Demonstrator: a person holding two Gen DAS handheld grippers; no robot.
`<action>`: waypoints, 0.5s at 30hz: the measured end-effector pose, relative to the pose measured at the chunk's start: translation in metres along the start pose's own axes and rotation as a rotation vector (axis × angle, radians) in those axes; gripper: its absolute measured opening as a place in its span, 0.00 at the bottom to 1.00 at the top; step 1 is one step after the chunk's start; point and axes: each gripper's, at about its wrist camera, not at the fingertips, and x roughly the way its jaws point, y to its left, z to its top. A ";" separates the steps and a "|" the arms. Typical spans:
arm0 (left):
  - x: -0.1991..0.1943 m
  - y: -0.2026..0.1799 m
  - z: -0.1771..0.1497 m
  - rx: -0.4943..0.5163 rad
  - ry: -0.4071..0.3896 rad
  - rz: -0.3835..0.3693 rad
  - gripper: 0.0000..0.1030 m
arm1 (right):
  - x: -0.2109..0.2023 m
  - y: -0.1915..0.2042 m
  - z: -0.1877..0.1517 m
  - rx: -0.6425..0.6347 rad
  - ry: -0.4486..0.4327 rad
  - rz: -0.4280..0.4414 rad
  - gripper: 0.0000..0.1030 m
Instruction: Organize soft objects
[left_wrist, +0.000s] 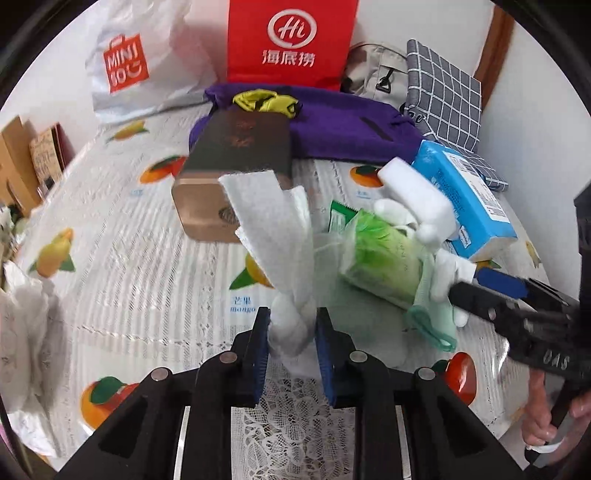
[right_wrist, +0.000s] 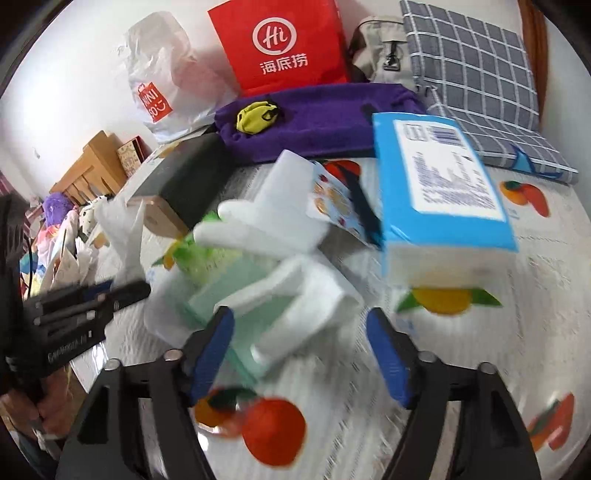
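Left gripper (left_wrist: 292, 334): angled down, blue pads clamped on something white
Right gripper (right_wrist: 301, 350): angled down, jaws apart, pads touching nothing

Bare counter (left_wrist: 122, 266) fills the left and centre-left of the left wrist view, open for a claw to pass. The centre and right are crowded: a dark box (left_wrist: 229, 173), a white cloth (left_wrist: 280, 251), a green packet (left_wrist: 380, 258) and a blue tissue box (left_wrist: 469, 199). Along the top, a purple cloth (left_wrist: 343, 129) and red bag (left_wrist: 291, 40) block the way.
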 end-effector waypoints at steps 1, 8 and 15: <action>0.004 0.002 -0.001 -0.005 0.010 -0.011 0.22 | 0.005 0.002 0.004 0.013 -0.001 0.012 0.74; 0.015 0.002 -0.006 -0.005 0.022 -0.051 0.22 | 0.028 0.008 0.008 0.050 0.011 0.068 0.65; 0.014 0.007 -0.006 -0.039 0.027 -0.065 0.22 | 0.014 0.023 0.002 -0.063 0.016 0.084 0.07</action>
